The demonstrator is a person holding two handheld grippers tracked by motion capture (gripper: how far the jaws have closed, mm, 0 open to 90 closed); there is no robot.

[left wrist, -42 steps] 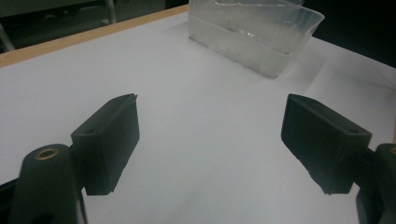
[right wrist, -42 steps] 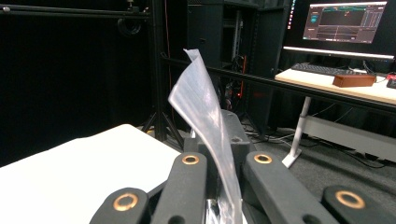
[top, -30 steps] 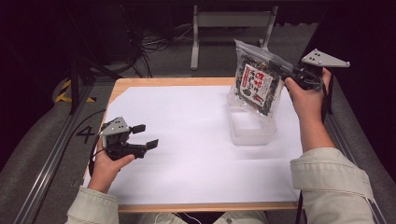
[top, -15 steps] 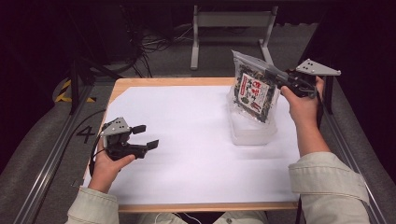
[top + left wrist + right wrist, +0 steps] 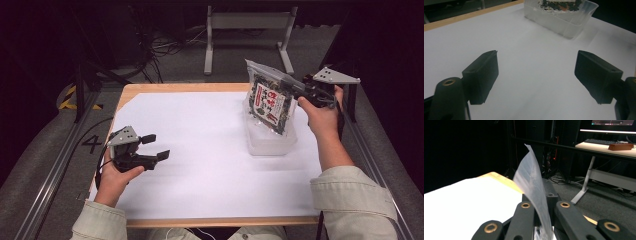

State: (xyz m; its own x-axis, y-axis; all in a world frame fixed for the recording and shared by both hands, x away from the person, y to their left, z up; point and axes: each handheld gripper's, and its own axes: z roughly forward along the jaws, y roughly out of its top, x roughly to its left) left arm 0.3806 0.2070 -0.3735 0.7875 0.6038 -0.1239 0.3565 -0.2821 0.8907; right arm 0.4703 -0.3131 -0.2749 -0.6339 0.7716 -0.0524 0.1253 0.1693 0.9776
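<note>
White paper: covers the wooden table; wood bare along the far and near edges.
Tub: clear plastic, on the paper at the right side, right way up.
Bag: clear snack bag, dark contents, red-and-white label; held upright over the tub, lower end inside it.
Right gripper: jaws pressed together on the bag's clear top seal; in the right gripper view the seal stands up between the closed jaws.
Left gripper: jaws spread wide, nothing between them; hovers low over the paper at the left, well apart from the tub.
Left gripper view: tub ahead beyond the spread jaws, bag's lower end visible inside it.
</note>
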